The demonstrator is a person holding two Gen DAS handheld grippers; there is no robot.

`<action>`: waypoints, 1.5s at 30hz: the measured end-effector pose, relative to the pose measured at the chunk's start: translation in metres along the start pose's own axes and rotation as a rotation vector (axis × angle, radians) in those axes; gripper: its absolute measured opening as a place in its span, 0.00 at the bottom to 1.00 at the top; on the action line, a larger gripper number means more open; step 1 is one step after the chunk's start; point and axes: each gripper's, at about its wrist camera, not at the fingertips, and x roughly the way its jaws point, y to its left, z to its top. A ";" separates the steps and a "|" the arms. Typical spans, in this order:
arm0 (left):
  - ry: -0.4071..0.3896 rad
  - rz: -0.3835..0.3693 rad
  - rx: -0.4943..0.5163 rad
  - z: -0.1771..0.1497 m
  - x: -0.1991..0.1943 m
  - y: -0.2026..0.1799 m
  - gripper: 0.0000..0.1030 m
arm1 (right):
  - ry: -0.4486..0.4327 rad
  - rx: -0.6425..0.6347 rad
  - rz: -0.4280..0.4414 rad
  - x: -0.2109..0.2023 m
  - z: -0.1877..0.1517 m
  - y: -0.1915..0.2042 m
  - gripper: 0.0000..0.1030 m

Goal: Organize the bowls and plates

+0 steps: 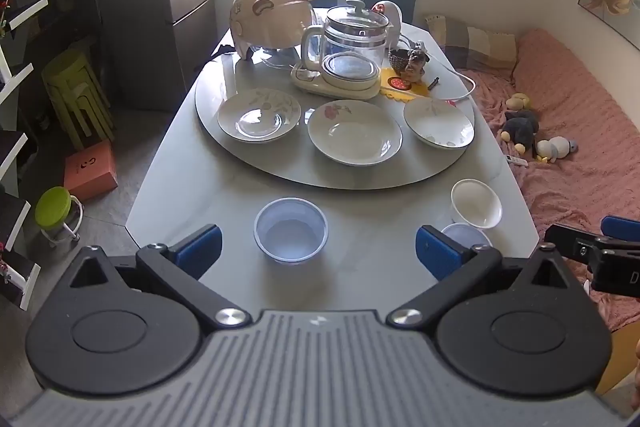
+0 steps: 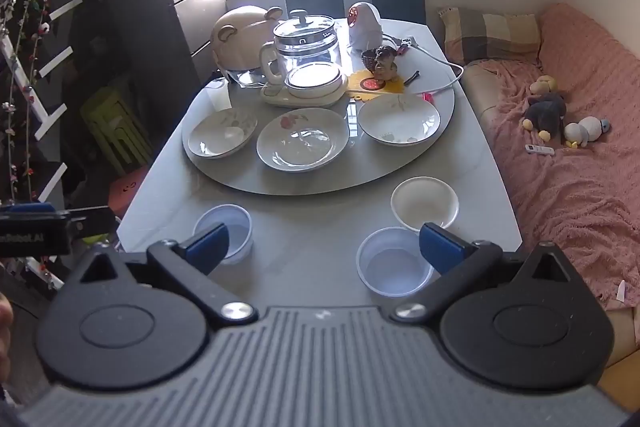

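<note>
Three floral plates sit in a row on the turntable: left [image 1: 259,119] [image 2: 222,131], middle [image 1: 354,137] [image 2: 302,144], right [image 1: 438,123] [image 2: 398,119]. On the table in front stand a clear plastic bowl [image 1: 291,230] [image 2: 229,229], a second clear bowl [image 1: 467,234] [image 2: 393,261] and a white bowl [image 1: 476,203] [image 2: 425,202]. My left gripper [image 1: 318,251] is open, above the near table edge, with the first clear bowl between its fingers in view. My right gripper [image 2: 324,247] is open and empty, above the near edge between the two clear bowls.
A grey turntable [image 1: 280,167] also carries a glass kettle on its base [image 1: 352,43], a bear-shaped cover [image 1: 272,19] and a small figurine [image 1: 412,61]. A pink sofa with plush toys [image 2: 560,115] is to the right. Green stools [image 1: 76,95] stand on the left.
</note>
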 end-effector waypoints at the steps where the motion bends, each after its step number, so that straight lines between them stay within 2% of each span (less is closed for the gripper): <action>1: 0.000 -0.002 0.002 0.000 0.000 0.000 1.00 | -0.001 0.001 -0.001 -0.001 -0.001 0.000 1.00; 6: 0.005 -0.012 0.002 0.001 0.000 0.003 1.00 | 0.003 0.002 -0.003 0.000 -0.002 0.001 1.00; 8: -0.005 0.016 0.012 0.002 -0.001 -0.004 1.00 | 0.008 0.007 -0.004 0.001 0.001 -0.001 1.00; 13: -0.005 0.000 0.011 -0.001 -0.002 -0.002 1.00 | 0.004 0.010 -0.012 -0.005 0.008 -0.005 1.00; 15: -0.003 -0.002 0.013 -0.002 -0.001 -0.002 1.00 | -0.006 0.005 -0.022 -0.006 -0.001 0.001 1.00; 25: 0.018 -0.005 0.010 0.002 0.004 0.000 1.00 | 0.015 -0.001 -0.021 0.003 0.002 0.002 1.00; 45: 0.011 -0.006 0.030 0.003 0.001 0.000 1.00 | -0.009 0.026 -0.024 -0.005 -0.006 0.000 1.00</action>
